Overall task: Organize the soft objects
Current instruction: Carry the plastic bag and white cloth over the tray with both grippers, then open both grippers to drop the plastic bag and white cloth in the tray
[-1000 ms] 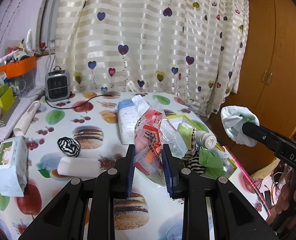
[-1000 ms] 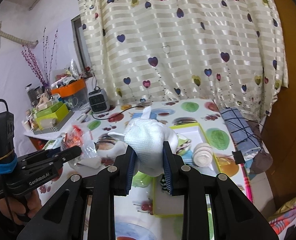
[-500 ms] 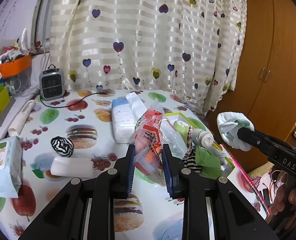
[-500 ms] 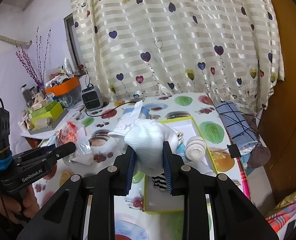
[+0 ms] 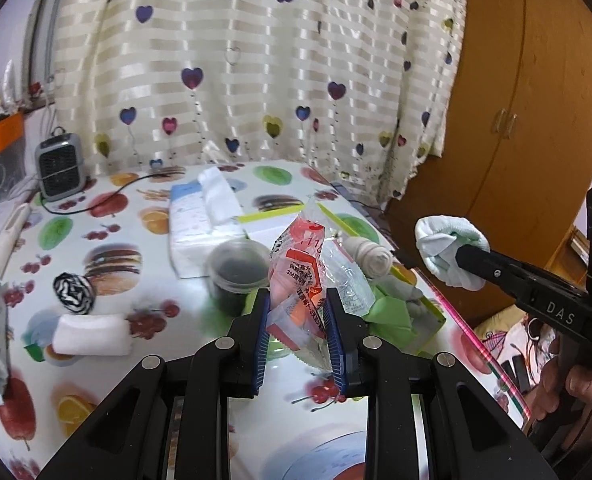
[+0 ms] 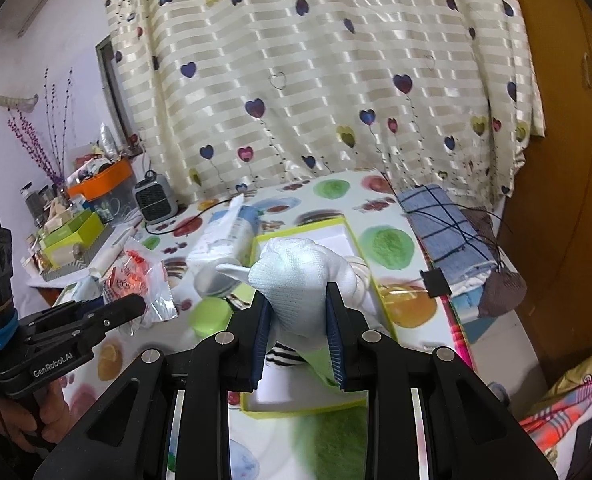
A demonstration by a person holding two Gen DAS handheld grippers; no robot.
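The left gripper (image 5: 298, 322) has its fingers closed on a crinkly plastic packet (image 5: 302, 276): light, slippery, best pinched mid-body. The right gripper (image 6: 298, 316) clamps a soft white glove (image 6: 300, 276), held above the green-rimmed tray (image 6: 350, 232) on the bench (image 5: 144, 240). The tray holds a rolled sock (image 5: 370, 258), green cloth (image 5: 392, 314) and, seemingly, striped fabric.

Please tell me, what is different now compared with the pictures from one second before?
Both tools moved slightly; nothing was taken or released. The left tool still clamps the plastic packet, and a dark cup now shows behind it. The right tool still grips the white cloth, now over the green-rimmed box. Everything on the table stayed in place.
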